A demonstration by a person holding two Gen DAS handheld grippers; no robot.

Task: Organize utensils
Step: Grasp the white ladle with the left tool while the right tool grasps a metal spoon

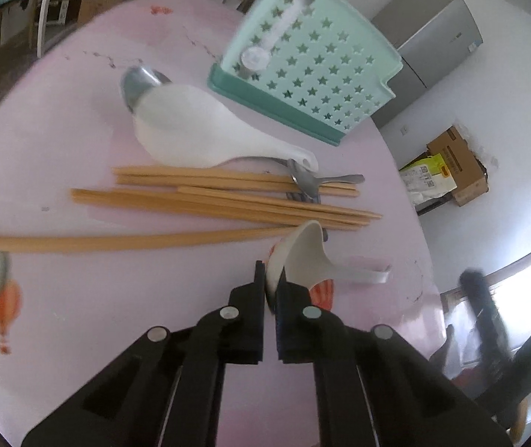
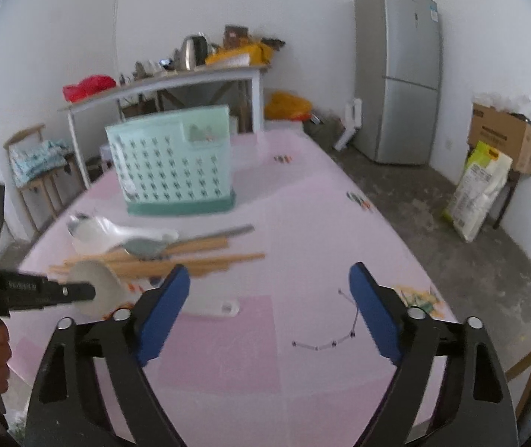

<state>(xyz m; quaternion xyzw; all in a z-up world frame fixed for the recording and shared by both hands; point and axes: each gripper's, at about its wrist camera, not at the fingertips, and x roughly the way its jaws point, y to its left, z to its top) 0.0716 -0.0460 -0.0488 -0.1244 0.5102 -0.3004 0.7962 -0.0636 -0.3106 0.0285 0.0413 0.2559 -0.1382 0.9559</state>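
Note:
My left gripper [image 1: 271, 277] is shut on the bowl rim of a small white ceramic spoon [image 1: 302, 253], which stands tilted on its edge with the handle [image 1: 369, 273] pointing right. Beyond it lie several wooden chopsticks [image 1: 205, 201], a large white rice paddle [image 1: 198, 130] and metal spoons [image 1: 142, 82]. A mint-green star-holed utensil holder [image 1: 310, 67] stands at the back. In the right wrist view, my right gripper [image 2: 269, 290] is open over bare tablecloth, with nothing between its blue pads [image 2: 168, 309]. The left gripper [image 2: 79, 292] with the small white spoon [image 2: 95, 290] shows at the left there.
A pink tablecloth [image 2: 302, 246] with balloon prints covers the table; its right edge drops to a concrete floor. A grey fridge [image 2: 399, 74], cardboard box [image 2: 503, 138] and a sack [image 2: 477, 190] stand at the right. A cluttered side table [image 2: 168, 82] and a chair [image 2: 38, 164] stand behind.

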